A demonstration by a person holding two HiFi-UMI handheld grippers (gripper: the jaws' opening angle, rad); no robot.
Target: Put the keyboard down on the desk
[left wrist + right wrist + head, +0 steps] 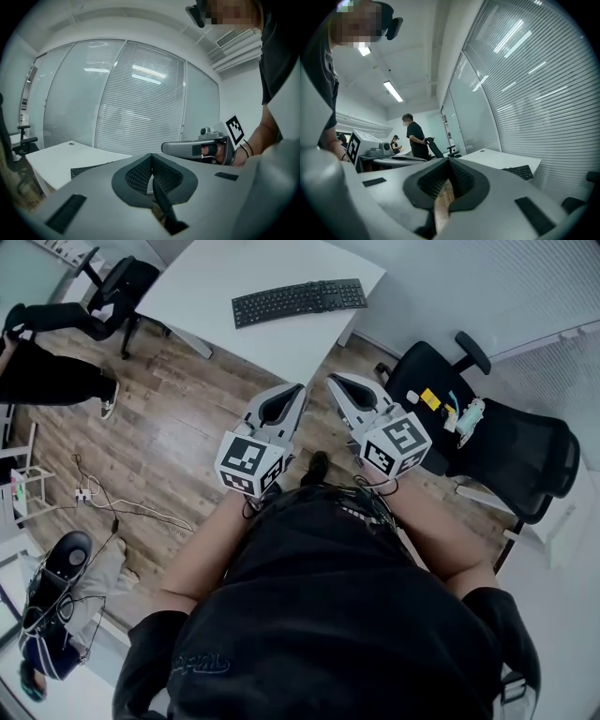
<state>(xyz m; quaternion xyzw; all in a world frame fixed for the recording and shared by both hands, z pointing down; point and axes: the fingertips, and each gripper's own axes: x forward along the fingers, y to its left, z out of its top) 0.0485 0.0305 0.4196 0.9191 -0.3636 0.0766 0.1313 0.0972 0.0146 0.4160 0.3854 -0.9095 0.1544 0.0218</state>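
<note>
While the keyboard (300, 302) lies flat on the white counter (216, 277), both tools hang side by side short of the counter, over the wood floor (178, 427). The left tool (296, 390) and the right tool (334, 381) each have their jaws pressed together, holding nothing. A black chair (506, 446) stands to the right of the counter.

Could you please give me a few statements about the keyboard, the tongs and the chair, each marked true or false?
1. The keyboard lies flat on the desk. True.
2. The left tongs grip the keyboard. False: they are shut on nothing, well short of the desk.
3. The right tongs stand wide open. False: they are shut and empty.
4. A black chair beside the desk has small things on its seat. True.
</note>
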